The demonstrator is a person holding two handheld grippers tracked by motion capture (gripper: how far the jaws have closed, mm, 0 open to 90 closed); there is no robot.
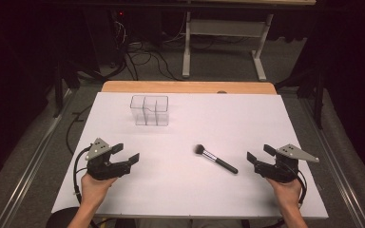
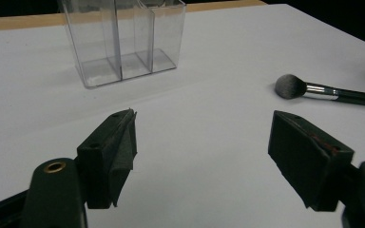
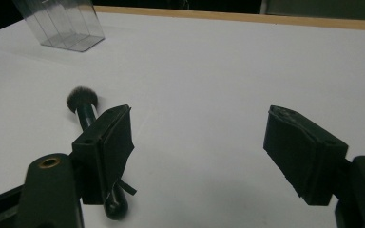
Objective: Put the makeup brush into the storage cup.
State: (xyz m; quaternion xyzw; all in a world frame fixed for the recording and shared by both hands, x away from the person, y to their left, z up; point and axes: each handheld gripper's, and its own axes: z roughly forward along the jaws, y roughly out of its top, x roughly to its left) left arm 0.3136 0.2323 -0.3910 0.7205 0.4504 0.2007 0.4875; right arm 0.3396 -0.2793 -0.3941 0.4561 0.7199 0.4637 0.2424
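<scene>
At the left of the high view, the left gripper (image 1: 126,153) rests low over the white table (image 1: 266,123), jaws spread wide and empty. Further back and slightly right stands the clear organizer (image 1: 149,110), an upright plastic box split into compartments (all look empty in the left gripper view). Right of centre lies the makeup brush (image 1: 216,159), flat on the table, bristle head pointing back-left and black handle end toward the right gripper (image 1: 255,154). That gripper is also parted and holds nothing; in its own view the handle runs just beside, partly behind, its left jaw. The work looks to be at its start, the brush not yet grasped. The next move likely calls for the right gripper to straddle the handle, close, then carry it to the organizer
</scene>
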